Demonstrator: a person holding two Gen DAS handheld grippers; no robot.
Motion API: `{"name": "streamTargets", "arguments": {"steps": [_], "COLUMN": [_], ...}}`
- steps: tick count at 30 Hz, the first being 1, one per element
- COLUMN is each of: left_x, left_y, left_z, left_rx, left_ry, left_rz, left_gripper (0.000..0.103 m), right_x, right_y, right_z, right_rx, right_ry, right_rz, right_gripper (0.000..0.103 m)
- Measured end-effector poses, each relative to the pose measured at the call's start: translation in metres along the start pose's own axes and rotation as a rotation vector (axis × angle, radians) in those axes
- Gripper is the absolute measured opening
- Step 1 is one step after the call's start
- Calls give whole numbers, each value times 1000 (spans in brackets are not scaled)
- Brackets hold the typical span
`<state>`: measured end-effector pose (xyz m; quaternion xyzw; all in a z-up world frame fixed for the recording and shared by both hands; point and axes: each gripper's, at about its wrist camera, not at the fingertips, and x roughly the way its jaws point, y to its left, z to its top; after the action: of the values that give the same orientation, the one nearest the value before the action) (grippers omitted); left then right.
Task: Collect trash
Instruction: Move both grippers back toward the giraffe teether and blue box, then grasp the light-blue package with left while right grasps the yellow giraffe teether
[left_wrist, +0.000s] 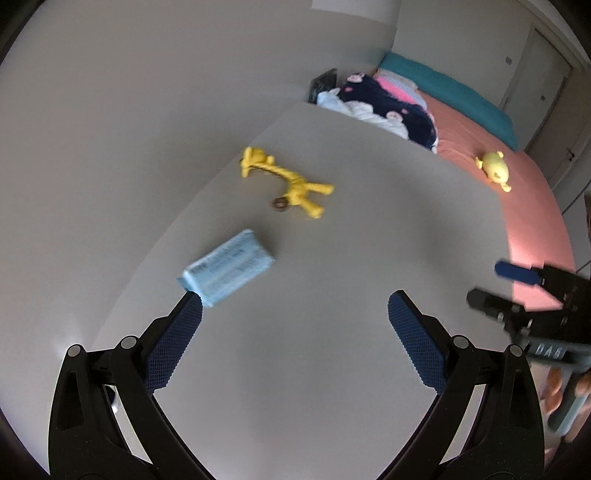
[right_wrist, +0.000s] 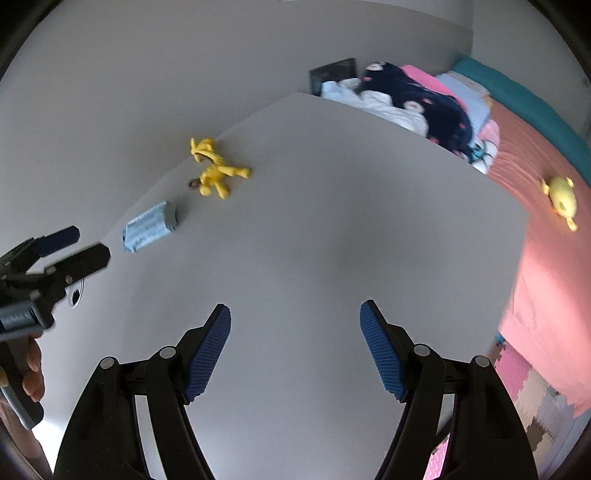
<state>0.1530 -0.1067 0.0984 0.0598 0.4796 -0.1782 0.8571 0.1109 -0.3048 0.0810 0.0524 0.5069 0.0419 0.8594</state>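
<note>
Hovering over the pale surface, the left gripper has its jaws spread wide with nothing between them, and the blue pack, which looks like a soft tissue packet, lies just ahead of its left finger, near the surface's left edge. The right gripper is likewise spread and empty, well apart from the pack. Beyond the pack lie a yellow toy and a small brown ring touching or just beside it; which of these counts as trash cannot be told for sure, though the pack seems the likeliest target. It should be light and squashy, with a slick wrapper that may slide on the surface, so the jaws would best close across its short width near the middle, squeezing gently. A bed sits to the right.
</note>
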Motion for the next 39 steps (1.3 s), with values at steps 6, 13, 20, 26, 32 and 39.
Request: {"name": "streamTargets", "arguments": {"steps": [6, 13, 20, 26, 32, 39], "left_x": [31, 61, 86, 96, 106, 106], "left_y": [24, 37, 40, 49, 48, 47], "left_z": [4, 8, 6, 11, 14, 14], "left_rx": [58, 126, 185, 202, 215, 212], "left_ry": [37, 68, 105, 123, 128, 120], "left_rz": [-1, 0, 32, 45, 51, 13], "left_gripper": [97, 97, 97, 93, 77, 55], "right_x": [35, 70, 106, 131, 153, 161], "right_y": [30, 59, 79, 81, 90, 99], "right_z": [48, 87, 115, 129, 140, 139], "right_rx": [-29, -76, -108, -93, -115, -188], "right_ry": [9, 22, 59, 91, 130, 136], "right_rz": [17, 30, 25, 38, 20, -17], "right_gripper": [73, 73, 73, 73, 69, 51]}}
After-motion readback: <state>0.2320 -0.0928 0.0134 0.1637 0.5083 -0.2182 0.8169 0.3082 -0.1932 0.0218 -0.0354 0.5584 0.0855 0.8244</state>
